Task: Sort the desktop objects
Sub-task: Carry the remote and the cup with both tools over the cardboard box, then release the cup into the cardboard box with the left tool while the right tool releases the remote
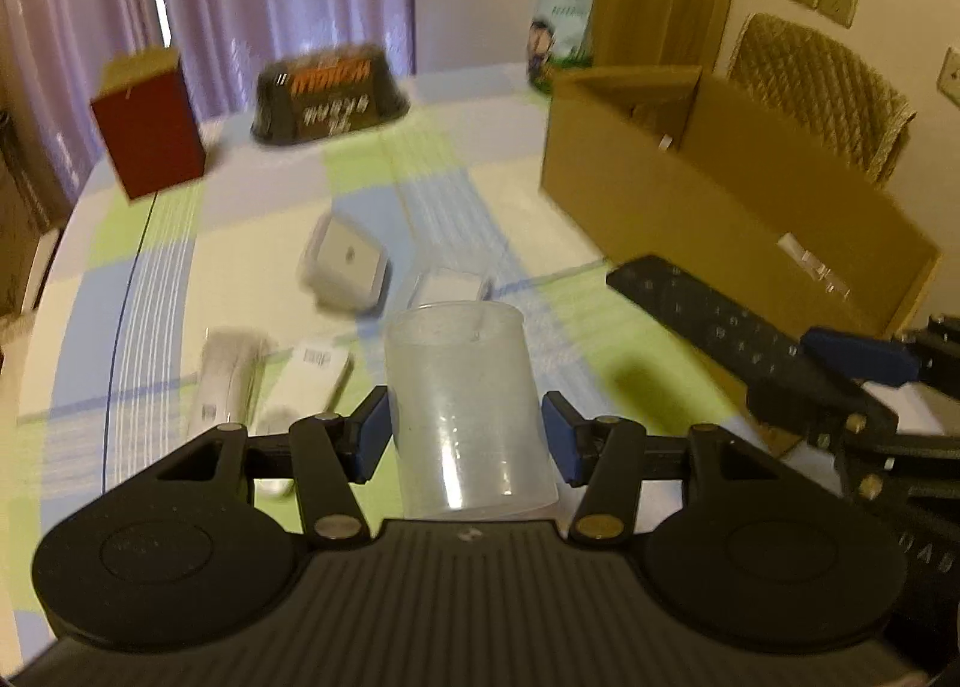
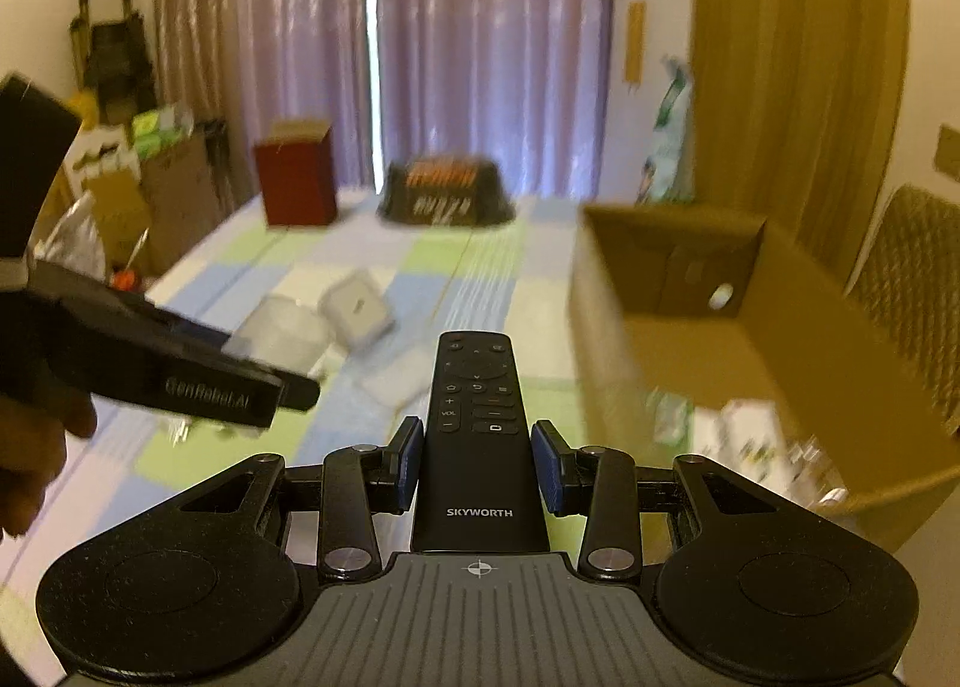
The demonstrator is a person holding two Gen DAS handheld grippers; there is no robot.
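Observation:
My left gripper [image 1: 467, 435] is shut on a clear plastic cup [image 1: 468, 405], held above the checked tablecloth [image 1: 240, 243]. My right gripper [image 2: 478, 462] is shut on a black Skyworth remote [image 2: 478, 435], which points forward over the table. In the left wrist view the remote [image 1: 708, 321] and the right gripper reach in from the right, beside the open cardboard box [image 1: 720, 189]. The box [image 2: 720, 327] holds several small white items at its near end. Loose on the cloth lie a white square case [image 1: 347, 261], a clear small box [image 1: 450, 285] and white packets [image 1: 312, 375].
A red carton [image 1: 150, 129], a black snack tub [image 1: 327, 93] and a green-white bag [image 1: 564, 3] stand at the table's far side. A wicker chair [image 1: 822, 87] is behind the box. Curtains hang beyond. A hand [image 2: 30, 447] holds the left gripper.

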